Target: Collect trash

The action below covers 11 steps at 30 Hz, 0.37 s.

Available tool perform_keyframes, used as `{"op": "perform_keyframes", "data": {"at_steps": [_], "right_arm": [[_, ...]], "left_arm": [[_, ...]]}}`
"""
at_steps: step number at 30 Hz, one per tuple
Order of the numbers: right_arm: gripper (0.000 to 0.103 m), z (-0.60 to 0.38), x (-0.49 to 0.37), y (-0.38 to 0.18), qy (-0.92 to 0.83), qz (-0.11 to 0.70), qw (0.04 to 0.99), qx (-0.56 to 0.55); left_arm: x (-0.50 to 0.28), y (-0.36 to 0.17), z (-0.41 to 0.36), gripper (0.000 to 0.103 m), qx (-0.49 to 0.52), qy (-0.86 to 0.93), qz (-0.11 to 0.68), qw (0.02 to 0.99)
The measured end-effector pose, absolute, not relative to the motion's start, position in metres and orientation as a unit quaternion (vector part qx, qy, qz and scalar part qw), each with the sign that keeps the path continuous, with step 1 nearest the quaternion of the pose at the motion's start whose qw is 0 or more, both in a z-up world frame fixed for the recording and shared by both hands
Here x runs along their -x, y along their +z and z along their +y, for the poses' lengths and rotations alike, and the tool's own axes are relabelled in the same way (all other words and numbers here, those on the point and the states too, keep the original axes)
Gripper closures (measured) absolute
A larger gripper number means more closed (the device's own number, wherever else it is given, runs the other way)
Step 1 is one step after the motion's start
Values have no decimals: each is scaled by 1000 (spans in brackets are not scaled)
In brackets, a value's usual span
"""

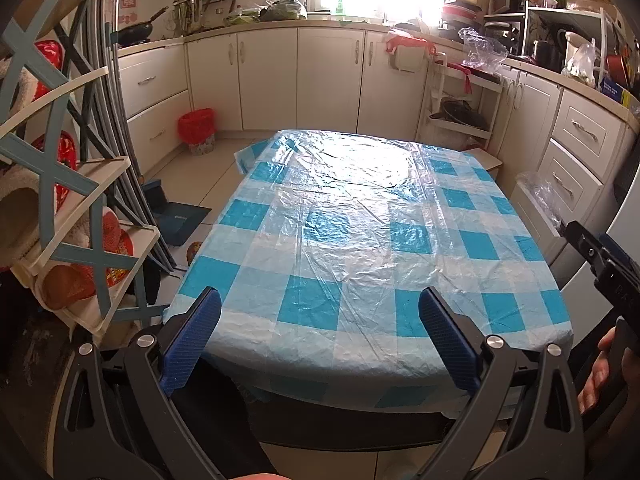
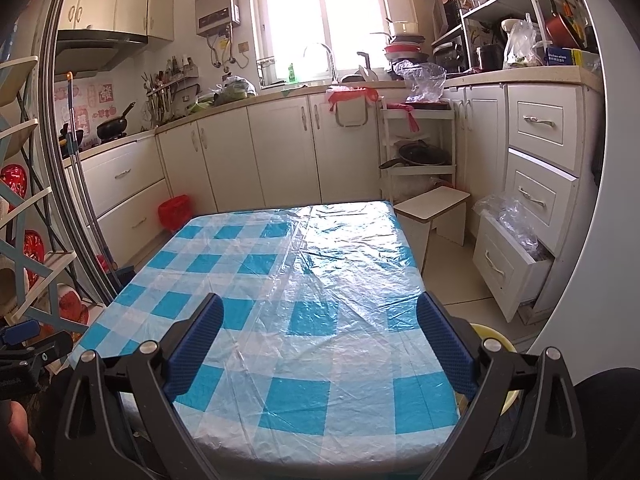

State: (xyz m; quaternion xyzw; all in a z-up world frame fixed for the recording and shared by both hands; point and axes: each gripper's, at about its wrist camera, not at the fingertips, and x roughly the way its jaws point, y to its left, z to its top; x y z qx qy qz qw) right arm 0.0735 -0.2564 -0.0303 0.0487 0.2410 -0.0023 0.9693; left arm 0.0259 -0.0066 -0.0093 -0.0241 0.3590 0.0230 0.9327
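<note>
Blue-checked plastic sheeting covers the tabletop (image 1: 360,216), and from the left wrist view nothing that reads as trash lies on it. The left gripper (image 1: 320,332) hovers over the tabletop's near edge, jaws wide and holding nothing. A red bin (image 1: 197,126) stands on the floor beyond the tabletop's far-left corner (a likely drop point).

From the right wrist view the same tabletop (image 2: 280,280) again looks bare, and the right gripper (image 2: 320,340) hangs over its near edge, jaws wide and empty. The red bin (image 2: 174,210) shows past the tabletop's far-left corner.

I judge this the search step, with no trash yet identified; the next move calls for scanning off the tabletop for a piece to grasp.
</note>
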Motion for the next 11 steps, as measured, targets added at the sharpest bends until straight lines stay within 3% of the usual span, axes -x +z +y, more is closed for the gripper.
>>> {"op": "perform_keyframes", "data": {"at_steps": [11], "right_arm": [[9,-258,-74,-32,-4,246,968,-49]], "left_arm": [[-36,-26,-5,8,13,32,407,913]]}}
